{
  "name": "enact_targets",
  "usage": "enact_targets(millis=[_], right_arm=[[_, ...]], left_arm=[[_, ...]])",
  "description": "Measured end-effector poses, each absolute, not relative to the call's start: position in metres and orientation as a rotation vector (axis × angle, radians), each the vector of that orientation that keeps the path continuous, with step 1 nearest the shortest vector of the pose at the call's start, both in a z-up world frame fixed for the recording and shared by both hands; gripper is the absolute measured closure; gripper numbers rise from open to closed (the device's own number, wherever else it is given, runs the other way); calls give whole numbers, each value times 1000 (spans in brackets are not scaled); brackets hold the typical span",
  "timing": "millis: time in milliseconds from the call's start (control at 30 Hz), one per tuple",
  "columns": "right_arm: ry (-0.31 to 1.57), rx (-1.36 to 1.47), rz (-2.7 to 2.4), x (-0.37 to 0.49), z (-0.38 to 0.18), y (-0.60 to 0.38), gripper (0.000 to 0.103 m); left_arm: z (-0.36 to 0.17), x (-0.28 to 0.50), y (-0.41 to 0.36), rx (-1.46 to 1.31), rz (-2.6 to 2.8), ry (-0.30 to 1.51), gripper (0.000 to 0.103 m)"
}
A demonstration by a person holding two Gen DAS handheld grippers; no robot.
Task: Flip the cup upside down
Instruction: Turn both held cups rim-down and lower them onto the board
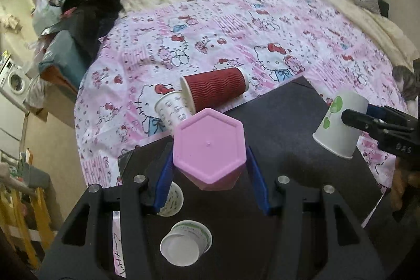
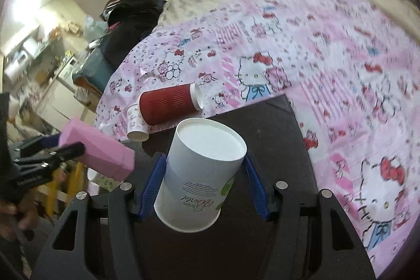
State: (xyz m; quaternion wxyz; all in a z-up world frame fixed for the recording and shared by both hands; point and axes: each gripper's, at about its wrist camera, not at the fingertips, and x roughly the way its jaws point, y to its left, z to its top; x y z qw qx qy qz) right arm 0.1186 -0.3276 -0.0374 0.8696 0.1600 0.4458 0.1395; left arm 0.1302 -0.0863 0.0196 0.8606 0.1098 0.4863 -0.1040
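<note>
My left gripper [image 1: 210, 162] is shut on a pink hexagonal cup [image 1: 208, 146], held bottom-up above a dark board [image 1: 283, 127]; it also shows in the right wrist view [image 2: 97, 151]. My right gripper [image 2: 204, 169] is shut on a white paper cup with green print [image 2: 202, 169], bottom toward the camera, rim down, tilted. That cup shows at the right of the left wrist view [image 1: 338, 122], above the board's right edge.
A red ribbed cup [image 1: 215, 89] lies on its side on the pink Hello Kitty sheet [image 1: 262, 25], beside a small printed cup [image 1: 172, 110]. Two small white cups [image 1: 183, 243] stand on the board under the left gripper. Clutter is piled left of the bed.
</note>
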Motion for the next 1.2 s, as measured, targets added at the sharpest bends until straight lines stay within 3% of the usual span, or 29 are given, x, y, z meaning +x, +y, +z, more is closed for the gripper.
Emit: enact_targets(millis=[233,633,1100,1200], right_arm=[[923,207,230,123,-46,-320,41],[791,-148,156,159,-77,-332,41],[868,-176,227,143,-116,-346,42],[864,-150,236,141,-111,-346,40]], left_arm=[[4,138,-92,115,-205,1030,54],[-44,205,-196,124,-262,1065,54],[-64,201,-235,228,-309,1072,53],[-66,202,-234,214,-303,1105,45]])
